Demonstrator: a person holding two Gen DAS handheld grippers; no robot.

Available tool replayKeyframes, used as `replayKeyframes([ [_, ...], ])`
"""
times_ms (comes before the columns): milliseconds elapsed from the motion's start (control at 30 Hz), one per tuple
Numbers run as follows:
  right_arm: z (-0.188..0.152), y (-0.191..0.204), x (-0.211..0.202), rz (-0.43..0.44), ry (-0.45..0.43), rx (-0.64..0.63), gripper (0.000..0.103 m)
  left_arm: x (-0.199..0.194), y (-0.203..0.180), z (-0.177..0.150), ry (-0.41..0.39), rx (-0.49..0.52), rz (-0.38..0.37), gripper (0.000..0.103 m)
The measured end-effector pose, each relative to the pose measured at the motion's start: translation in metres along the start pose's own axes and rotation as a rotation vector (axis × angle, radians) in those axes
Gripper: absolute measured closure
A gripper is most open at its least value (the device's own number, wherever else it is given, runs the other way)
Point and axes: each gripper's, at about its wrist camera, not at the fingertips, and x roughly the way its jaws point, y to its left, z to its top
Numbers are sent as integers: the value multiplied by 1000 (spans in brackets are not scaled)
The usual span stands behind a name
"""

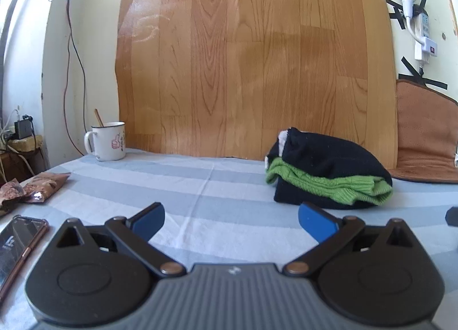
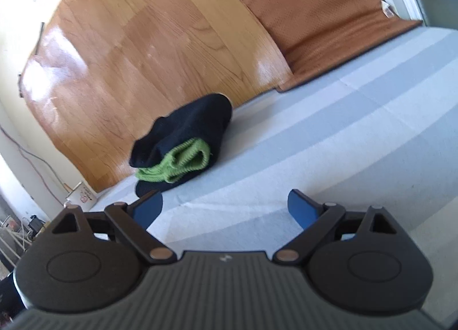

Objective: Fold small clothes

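Observation:
A folded black garment with a green knit layer (image 1: 326, 169) lies in a bundle on the striped blue-grey cloth (image 1: 217, 187), at the right in the left wrist view. It also shows in the right wrist view (image 2: 186, 141), left of centre. My left gripper (image 1: 231, 222) is open and empty, low over the cloth, in front and to the left of the bundle. My right gripper (image 2: 226, 209) is open and empty, tilted, a short way in front and to the right of the bundle. A dark bit of the right gripper (image 1: 452, 215) shows at the right edge.
A white enamel mug (image 1: 107, 141) with a stick in it stands at the back left. Snack packets (image 1: 34, 187) and a phone (image 1: 17, 241) lie at the left. A wood-pattern board (image 1: 252, 58) stands behind, and a brown cushion (image 1: 426, 141) leans at the back right.

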Motion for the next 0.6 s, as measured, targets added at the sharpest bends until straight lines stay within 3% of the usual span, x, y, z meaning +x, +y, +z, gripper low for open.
replayKeyframes([
  [233,-1,3,0,-20,2,-29,7,-1,-5,0,-5,28,-7,0],
  [600,-4,15,7,-97,3,-105,6,6,7,-1,62,-40,-147,0],
])
